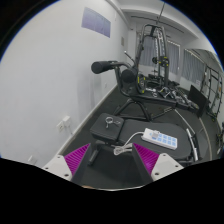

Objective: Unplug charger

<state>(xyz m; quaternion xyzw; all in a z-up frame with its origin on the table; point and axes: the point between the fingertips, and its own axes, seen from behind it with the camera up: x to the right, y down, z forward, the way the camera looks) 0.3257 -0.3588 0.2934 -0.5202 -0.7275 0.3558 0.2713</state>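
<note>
The fingers (113, 160) stand wide apart and hold nothing, aimed over the worktop (190, 125) at the white power strip (158, 138) where the charger is likely plugged

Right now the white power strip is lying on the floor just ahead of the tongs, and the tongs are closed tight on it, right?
Not quite. The white power strip does lie on the floor just ahead of the tongs, but the gripper view shows the tongs open, holding nothing, with a white cable lying between them.
</note>
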